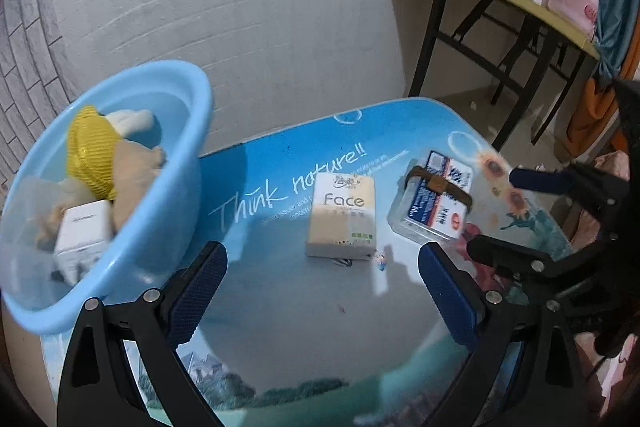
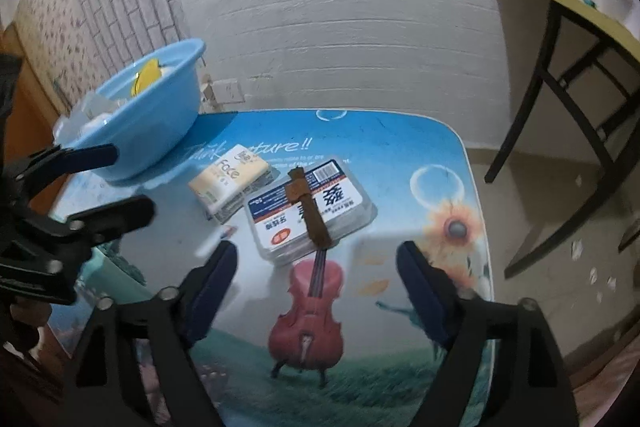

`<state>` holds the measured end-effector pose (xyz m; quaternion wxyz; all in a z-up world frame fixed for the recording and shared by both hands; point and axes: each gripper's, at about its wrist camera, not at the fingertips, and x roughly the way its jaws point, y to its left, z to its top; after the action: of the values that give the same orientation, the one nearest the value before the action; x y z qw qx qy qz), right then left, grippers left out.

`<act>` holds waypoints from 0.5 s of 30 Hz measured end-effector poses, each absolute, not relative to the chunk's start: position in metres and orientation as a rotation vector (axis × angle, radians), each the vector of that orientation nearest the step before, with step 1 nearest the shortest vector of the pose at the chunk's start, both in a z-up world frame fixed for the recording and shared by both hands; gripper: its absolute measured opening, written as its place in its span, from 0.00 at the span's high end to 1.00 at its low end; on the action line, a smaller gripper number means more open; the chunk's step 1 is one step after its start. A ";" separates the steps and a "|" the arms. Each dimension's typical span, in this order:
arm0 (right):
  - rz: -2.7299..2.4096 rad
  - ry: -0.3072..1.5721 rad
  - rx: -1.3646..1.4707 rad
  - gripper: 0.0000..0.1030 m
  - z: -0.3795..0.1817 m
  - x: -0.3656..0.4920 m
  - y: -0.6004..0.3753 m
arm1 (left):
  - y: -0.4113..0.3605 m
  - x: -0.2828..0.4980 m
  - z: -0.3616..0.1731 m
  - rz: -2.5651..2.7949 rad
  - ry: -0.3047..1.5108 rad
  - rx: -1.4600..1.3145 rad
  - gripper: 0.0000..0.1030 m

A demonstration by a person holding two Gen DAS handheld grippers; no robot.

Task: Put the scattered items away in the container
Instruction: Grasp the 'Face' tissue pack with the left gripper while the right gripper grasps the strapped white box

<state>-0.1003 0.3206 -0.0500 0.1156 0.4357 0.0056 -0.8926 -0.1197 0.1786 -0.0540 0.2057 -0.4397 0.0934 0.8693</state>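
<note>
My left jaws (image 1: 322, 291) stand wide apart with nothing between them, hanging over the blue picture-printed table (image 1: 304, 327). Just beyond their gap lies the cream tissue pack marked "Face" (image 1: 342, 217), flat on the table. To the left of my left jaws, close beside the near finger, stands the light blue plastic basin (image 1: 160, 227); in it lie a plush toy in a yellow knitted top (image 1: 100, 163) and a small white box (image 1: 82, 231).

My right jaws (image 2: 316, 287) are also spread wide and hold nothing; they hover above the printed red violin (image 2: 308, 323). Just ahead of them, on the table, lies the clear flat plastic box with a blue and white label (image 2: 344, 215), with a brown strap (image 2: 308, 211) lying across its lid. The tissue pack sits ahead and to the left of the right jaws, touching or almost touching that box; the basin is further left.
</note>
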 end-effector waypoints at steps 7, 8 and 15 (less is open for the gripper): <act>-2.555 0.141 1.279 0.06 -0.062 -0.118 0.316 | 0.201 -0.128 -0.071 2.444 0.420 -1.195 0.07; -2.552 0.157 1.279 0.05 -0.064 -0.120 0.316 | 0.203 -0.130 -0.073 2.438 0.427 -1.199 0.07; -2.515 0.220 1.240 0.05 -0.067 -0.131 0.317 | 0.212 -0.148 -0.096 2.382 0.410 -1.312 0.08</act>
<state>-0.1308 0.3172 -0.0665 0.1638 0.4349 0.0770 -0.8821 -0.1483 0.2121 -0.0960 0.1944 -0.4680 0.1464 0.8496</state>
